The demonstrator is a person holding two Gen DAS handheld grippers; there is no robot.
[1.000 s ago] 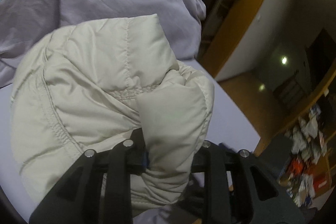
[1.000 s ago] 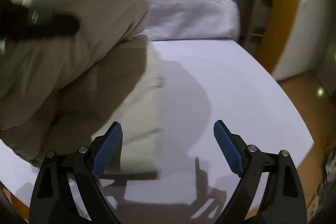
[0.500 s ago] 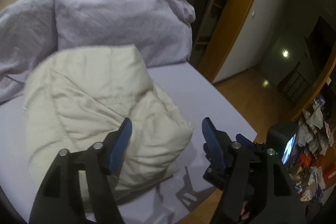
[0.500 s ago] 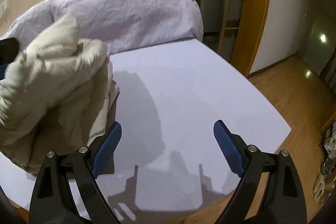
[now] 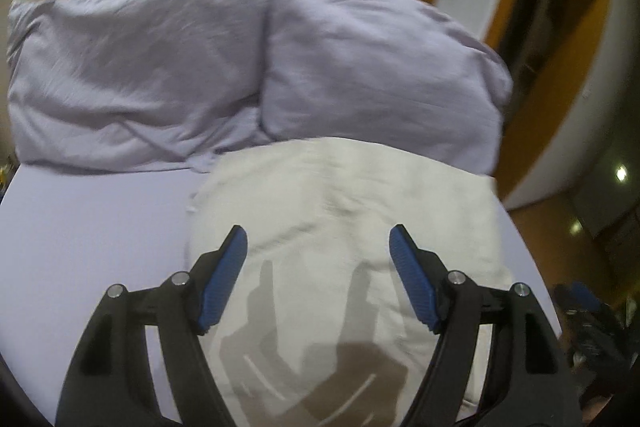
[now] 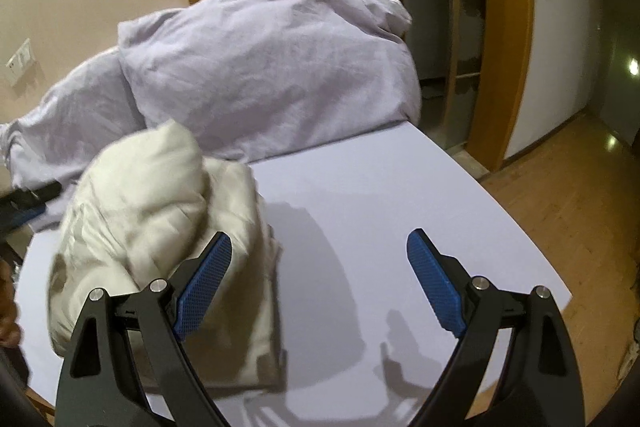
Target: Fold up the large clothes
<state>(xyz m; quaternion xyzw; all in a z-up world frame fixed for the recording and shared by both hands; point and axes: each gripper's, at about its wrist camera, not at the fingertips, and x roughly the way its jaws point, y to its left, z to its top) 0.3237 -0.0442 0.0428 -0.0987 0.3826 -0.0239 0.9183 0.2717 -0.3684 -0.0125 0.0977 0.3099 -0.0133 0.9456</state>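
Observation:
A cream quilted jacket [image 5: 340, 195] lies bunched on the lilac bed sheet [image 5: 92, 227], just below the pillows. My left gripper [image 5: 317, 228] hovers over it with its jaws opening; nothing is between the blue pads, and its shadow falls on the fabric. In the right wrist view the jacket [image 6: 152, 195] is a rumpled heap at the left. My right gripper [image 6: 319, 234] stands open above the bare sheet [image 6: 380, 187], its left finger in front of the jacket's edge, holding nothing. The left gripper [image 6: 28, 197] shows at that view's left edge, beyond the jacket.
Two lilac pillows [image 5: 132, 67] [image 5: 372, 59] lean on the wall at the head of the bed. The bed's right edge drops to a wooden floor [image 6: 560, 207]. A wooden door frame [image 6: 508, 47] and shelves stand past the bed's far corner.
My left gripper let go of the jacket and pulled back; the jacket dropped onto the bed. My right gripper rose and drew back, staying open.

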